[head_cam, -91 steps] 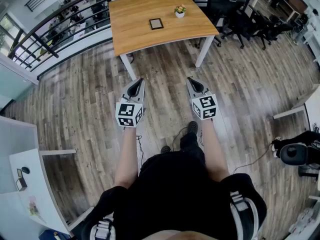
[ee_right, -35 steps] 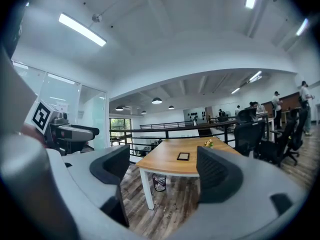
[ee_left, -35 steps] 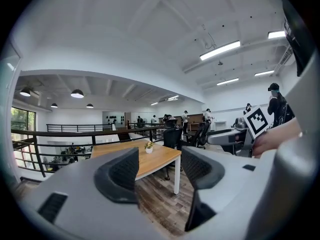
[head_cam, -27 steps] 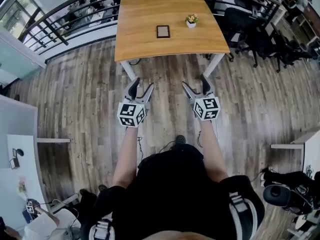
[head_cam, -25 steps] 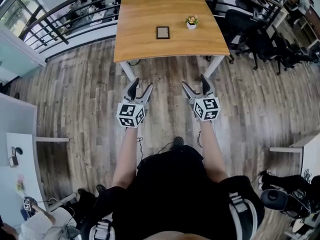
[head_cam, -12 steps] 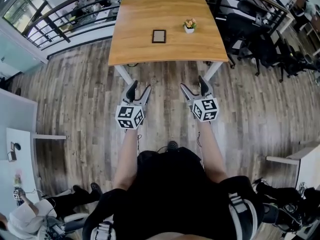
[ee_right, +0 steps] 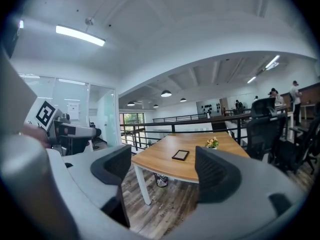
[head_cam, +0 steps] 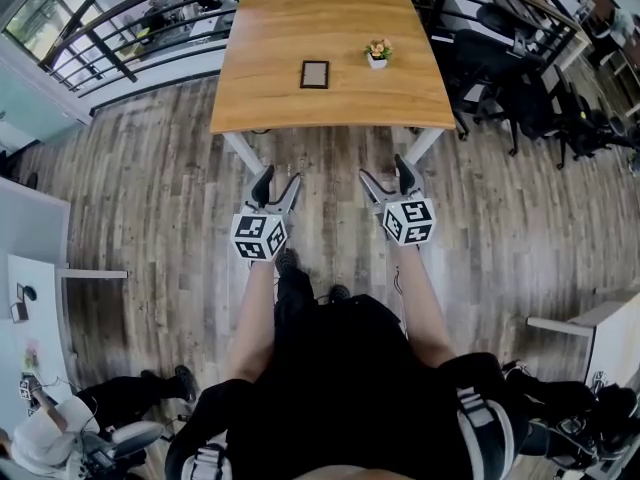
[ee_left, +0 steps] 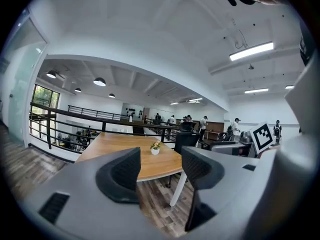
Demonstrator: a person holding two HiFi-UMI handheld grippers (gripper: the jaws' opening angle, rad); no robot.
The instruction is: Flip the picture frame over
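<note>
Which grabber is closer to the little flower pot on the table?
Right. The right gripper is straight before the flower pot, short of the table; the left gripper is farther left.

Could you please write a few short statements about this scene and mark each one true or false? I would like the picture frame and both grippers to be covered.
1. The picture frame lies flat on the wooden table. True.
2. The left gripper holds the picture frame. False: its jaws are apart with nothing between them, and it is above the floor, short of the table.
3. A small potted plant stands on the table, apart from the frame. True.
4. The right gripper is shut. False: its jaws are apart and empty.
</note>
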